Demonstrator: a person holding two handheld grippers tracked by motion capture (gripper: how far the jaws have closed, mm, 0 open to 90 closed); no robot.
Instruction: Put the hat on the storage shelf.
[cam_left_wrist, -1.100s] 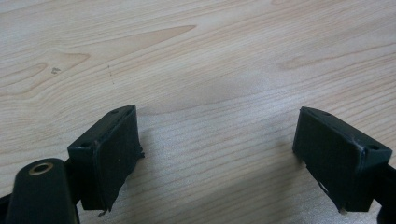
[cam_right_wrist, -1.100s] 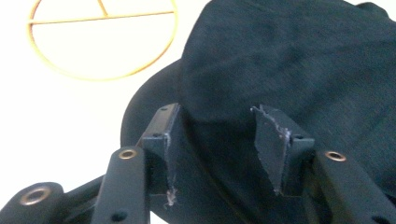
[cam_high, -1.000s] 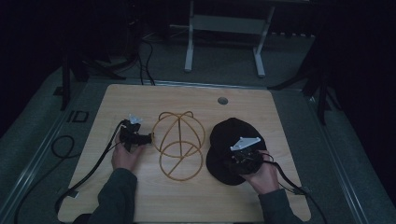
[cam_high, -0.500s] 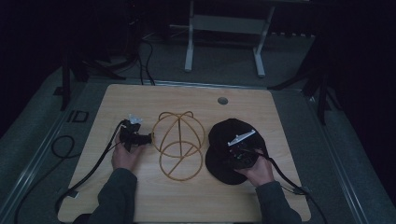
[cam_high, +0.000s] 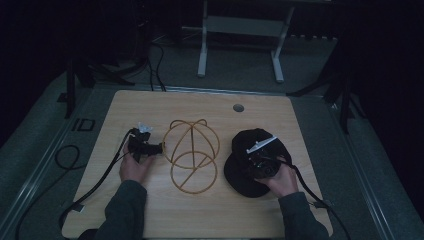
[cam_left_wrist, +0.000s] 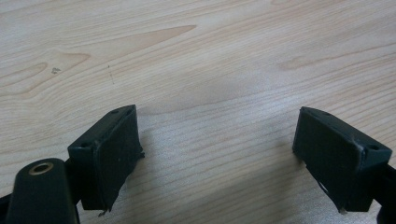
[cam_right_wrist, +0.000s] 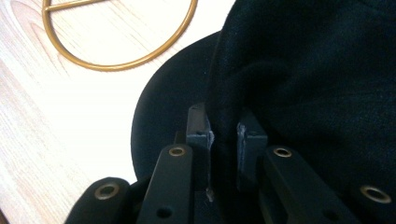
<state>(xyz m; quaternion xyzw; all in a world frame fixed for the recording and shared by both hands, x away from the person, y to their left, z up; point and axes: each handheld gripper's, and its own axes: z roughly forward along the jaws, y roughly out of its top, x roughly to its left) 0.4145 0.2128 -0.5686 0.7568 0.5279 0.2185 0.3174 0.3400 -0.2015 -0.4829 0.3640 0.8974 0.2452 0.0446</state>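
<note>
A black cap (cam_high: 245, 165) lies on the wooden table (cam_high: 150, 105), right of a gold wire hat stand (cam_high: 191, 155). My right gripper (cam_high: 260, 162) rests on the cap; in the right gripper view its jaws pinch a fold of the black cap (cam_right_wrist: 317, 70), with the stand's gold ring (cam_right_wrist: 121, 56) at upper left. My left gripper (cam_high: 150, 148) sits just left of the stand, pointing toward it. In the left gripper view its pads (cam_left_wrist: 112, 149) stand wide apart over bare wood, with nothing between them.
A round grommet hole (cam_high: 238, 107) sits near the table's far edge. Cables (cam_high: 95, 185) trail from both grippers toward the front corners. A metal frame (cam_high: 240, 30) stands on the floor behind the table.
My right gripper has shifted slightly left and forward on the cap, and the cap's fabric has bunched with it. The left gripper has stayed in place.
</note>
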